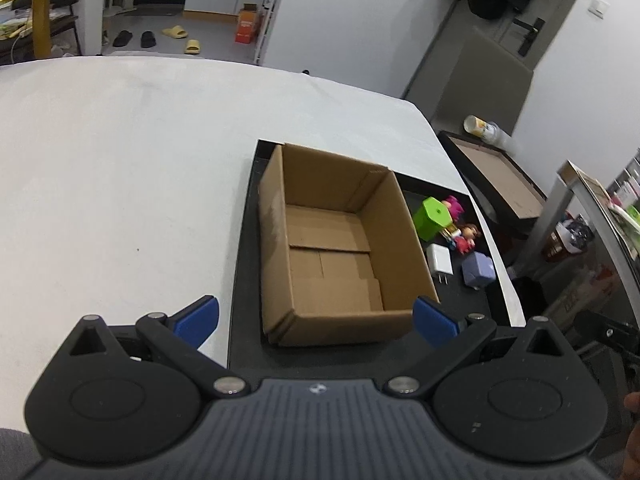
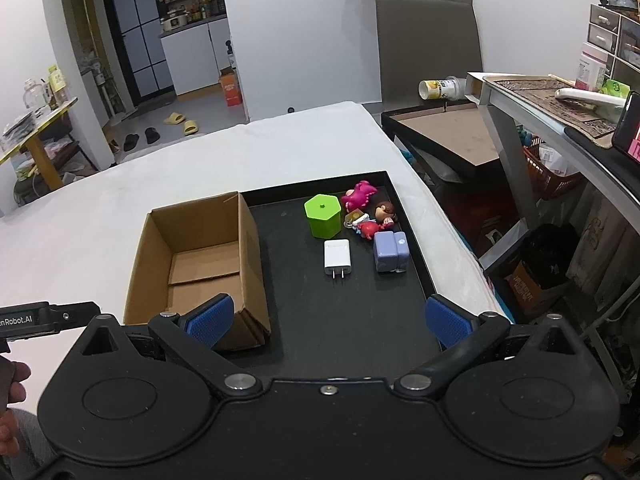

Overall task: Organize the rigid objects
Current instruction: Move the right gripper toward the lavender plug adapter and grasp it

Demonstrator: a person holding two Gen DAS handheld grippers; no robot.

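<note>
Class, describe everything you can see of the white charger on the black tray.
The white charger is a small, smooth, rectangular plug block, plastic by its look, with two metal prongs at the near end. It lies flat on the black tray, prongs toward the camera, between the green hexagonal container behind it and the purple block beside it, touching neither. No gripper holds it.

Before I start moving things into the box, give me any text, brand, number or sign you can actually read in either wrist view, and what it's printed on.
"enRobot.AI": white print, cut off at the frame edge, on the black bar of the left gripper seen in the right wrist view.
Round emblem on the left gripper body: no letters readable.
Orange carton on the floor: print too blurred.
Tipped yellow-and-white cup: print too small.
White charger, cardboard box: no visible text.
</note>
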